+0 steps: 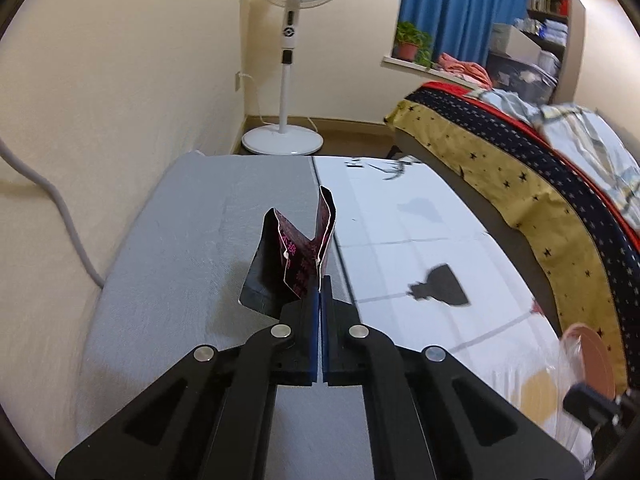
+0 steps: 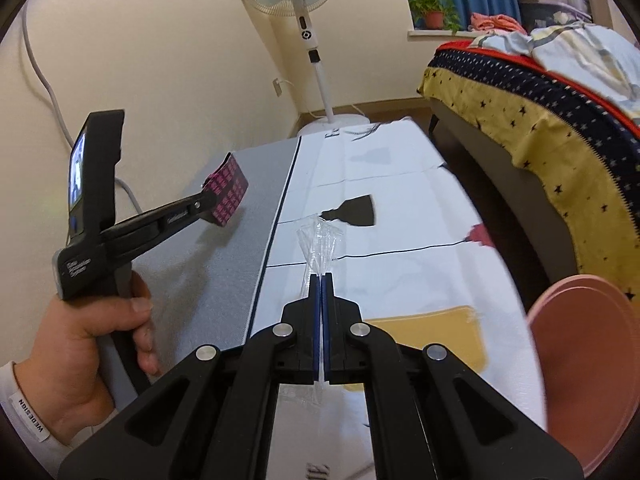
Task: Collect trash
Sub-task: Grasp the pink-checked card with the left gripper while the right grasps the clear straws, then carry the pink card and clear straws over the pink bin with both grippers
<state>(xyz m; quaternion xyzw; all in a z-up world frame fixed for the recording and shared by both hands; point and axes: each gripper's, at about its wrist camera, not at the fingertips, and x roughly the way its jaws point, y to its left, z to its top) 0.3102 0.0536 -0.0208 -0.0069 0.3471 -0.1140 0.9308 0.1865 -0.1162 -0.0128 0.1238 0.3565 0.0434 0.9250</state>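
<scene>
Black and pink, the crumpled wrapper you hold is a glossy packet printed with rows of pink characters; its sides fold up into two peaks and its open edge shows a silvery lining. Your left gripper has its blue-edged jaws pressed together on the packet's lower corner, and it hangs above the grey cloth, clear of the surface. From the right wrist view the same packet reads as a flat, grid-printed rectangle at the tip of the tool in your left hand.

Your right gripper pinches a strip of clear plastic film, creased and fanned out above the jaws, with a thin tail running back between them. It sits over the white printed sheet beside the grey cloth. A pink round bin stands at the right edge, near the bed.
</scene>
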